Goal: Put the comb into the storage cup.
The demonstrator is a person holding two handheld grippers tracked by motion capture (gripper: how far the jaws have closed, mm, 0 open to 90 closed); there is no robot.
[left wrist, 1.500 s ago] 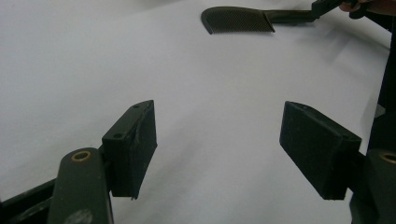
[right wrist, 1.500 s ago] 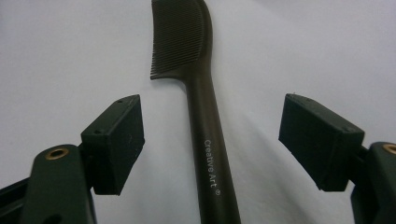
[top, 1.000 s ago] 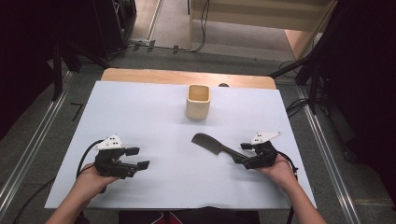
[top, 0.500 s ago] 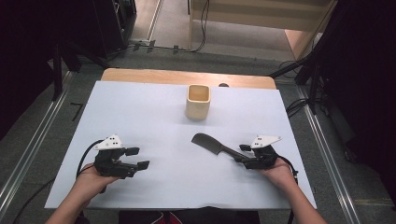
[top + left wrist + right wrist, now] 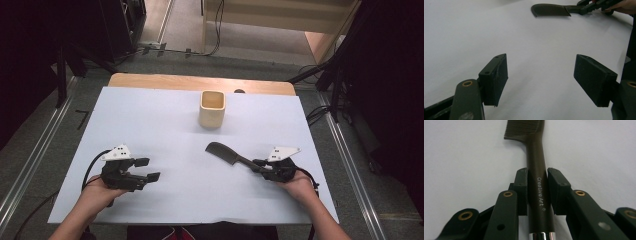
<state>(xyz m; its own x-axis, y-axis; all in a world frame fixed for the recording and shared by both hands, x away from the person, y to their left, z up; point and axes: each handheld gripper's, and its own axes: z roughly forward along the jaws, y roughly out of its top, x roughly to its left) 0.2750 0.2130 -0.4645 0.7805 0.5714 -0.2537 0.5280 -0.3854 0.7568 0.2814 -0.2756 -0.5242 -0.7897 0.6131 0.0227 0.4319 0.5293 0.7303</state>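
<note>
1. The right tongs (image 5: 537, 192) pinch the handle of the dark comb (image 5: 534, 157) from both sides, so it cannot slip out.
2. The comb's teeth point away from these tongs and lie flat on the bench (image 5: 165, 115). Holding the handle end keeps the teeth free.
3. The left tongs (image 5: 540, 77) are spread wide and hold nothing. They rest well apart from the comb, out of the way.
4. Beyond the comb's far end stands a wooden cup (image 5: 212, 108), upright with its mouth open. I think the comb goes in there next.

one comb (image 5: 223, 151), one wooden cup (image 5: 212, 108), two tongs (image 5: 145, 169)
</note>
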